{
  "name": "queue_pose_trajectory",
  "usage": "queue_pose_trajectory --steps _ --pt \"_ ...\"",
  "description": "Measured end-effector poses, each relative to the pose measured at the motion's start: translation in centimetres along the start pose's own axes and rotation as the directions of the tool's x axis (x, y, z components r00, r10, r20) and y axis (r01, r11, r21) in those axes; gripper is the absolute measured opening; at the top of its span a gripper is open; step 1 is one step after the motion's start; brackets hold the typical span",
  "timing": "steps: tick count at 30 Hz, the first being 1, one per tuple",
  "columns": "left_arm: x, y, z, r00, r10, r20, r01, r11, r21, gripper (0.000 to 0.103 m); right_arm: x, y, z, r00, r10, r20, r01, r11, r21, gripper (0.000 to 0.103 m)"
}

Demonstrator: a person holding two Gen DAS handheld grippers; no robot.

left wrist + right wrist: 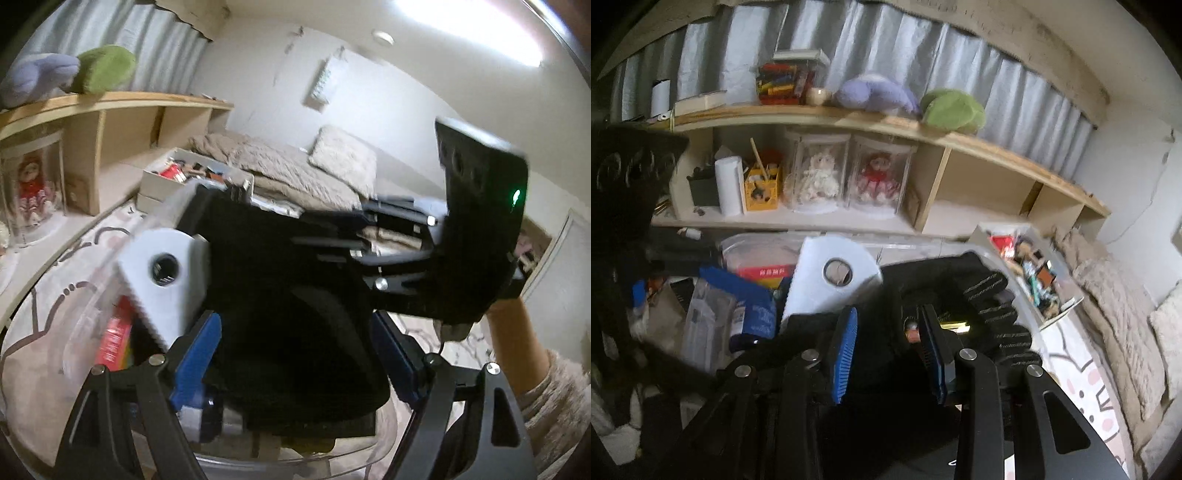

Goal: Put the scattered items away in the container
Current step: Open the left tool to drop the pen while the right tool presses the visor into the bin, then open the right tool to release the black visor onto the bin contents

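Observation:
A black cloth item [295, 314], a glove with ribbed fingers [997, 314], sits over a clear plastic container [92, 317]. My left gripper [295, 354] has its blue pads on both sides of the black cloth and grips it. My right gripper [890, 347] also has its blue pads closed on the black glove [886, 332]. The container [746, 251] holds a red box [764, 273], a blue pouch [753, 306] and a white plastic piece with a round hole [834, 277], which also shows in the left wrist view [162, 269].
A wooden shelf [923, 136] holds boxed dolls [875, 181], plush toys [953, 107] and a paper roll [729, 184]. A white box of small items [1030, 269] sits near a beige bed cover [295, 166]. A patterned rug [1086, 380] lies below.

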State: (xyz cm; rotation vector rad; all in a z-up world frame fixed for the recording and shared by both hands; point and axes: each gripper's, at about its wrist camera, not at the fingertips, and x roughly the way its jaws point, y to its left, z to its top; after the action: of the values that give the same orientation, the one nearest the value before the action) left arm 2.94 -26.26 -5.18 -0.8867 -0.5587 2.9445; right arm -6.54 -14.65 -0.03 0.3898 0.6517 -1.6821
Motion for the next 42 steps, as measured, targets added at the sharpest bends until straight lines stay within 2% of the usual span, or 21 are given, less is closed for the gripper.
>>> queue_pose_trajectory --steps 4,8,12,16,18,21,24,29,33,42 --pt "1.5 -0.3 -1.1 0.998 0.036 -0.044 -0.035 0.999 0.020 0.083 -1.6 -1.7 0.5 0.999 0.004 0.050 -0.010 0.993 0.115 0.035" --pt "1.9 0.0 -1.5 0.998 0.027 -0.053 -0.027 1.000 0.002 0.084 -4.3 -4.5 0.2 0.994 -0.026 0.105 -0.001 0.968 0.251 0.035" --pt "2.0 0.1 -1.6 0.998 0.029 -0.055 -0.029 1.000 -0.003 0.085 -5.6 -7.1 -1.2 0.990 -0.139 0.004 0.129 0.928 0.349 0.035" --pt "2.0 0.1 -1.7 0.998 0.038 -0.040 -0.037 0.999 0.005 0.085 -5.3 -8.5 -3.7 0.970 -0.199 -0.141 0.236 0.910 0.340 0.035" --pt "1.9 0.0 -1.8 0.998 0.044 -0.035 -0.044 0.999 0.007 0.085 -4.8 -8.8 -5.0 0.955 -0.203 -0.215 0.266 0.907 0.326 0.035" --pt "1.9 -0.1 -1.8 0.998 0.053 -0.034 -0.053 0.999 0.004 0.086 -3.7 -8.8 -6.3 0.940 -0.191 -0.281 0.278 0.909 0.311 0.035" --pt "1.9 -0.3 -1.8 0.997 0.063 -0.034 -0.064 0.998 -0.002 0.086 -2.5 -8.1 -6.4 0.943 -0.163 -0.291 0.253 0.917 0.307 0.035" --pt "1.9 -0.3 -1.7 0.995 0.096 -0.032 -0.097 0.995 -0.020 0.086 -1.1 -7.1 -5.7 0.937 -0.197 -0.290 0.280 0.917 0.283 0.035" --pt "1.9 -0.3 -1.7 0.991 0.127 -0.036 -0.128 0.992 -0.018 0.086 -0.5 -7.3 -5.7 0.944 -0.177 -0.278 0.264 0.912 0.314 0.035" --pt "2.0 -0.4 -1.8 0.990 0.136 -0.039 -0.137 0.991 -0.016 0.086 -0.3 -7.7 -6.5 0.942 -0.152 -0.300 0.254 0.906 0.339 0.035"
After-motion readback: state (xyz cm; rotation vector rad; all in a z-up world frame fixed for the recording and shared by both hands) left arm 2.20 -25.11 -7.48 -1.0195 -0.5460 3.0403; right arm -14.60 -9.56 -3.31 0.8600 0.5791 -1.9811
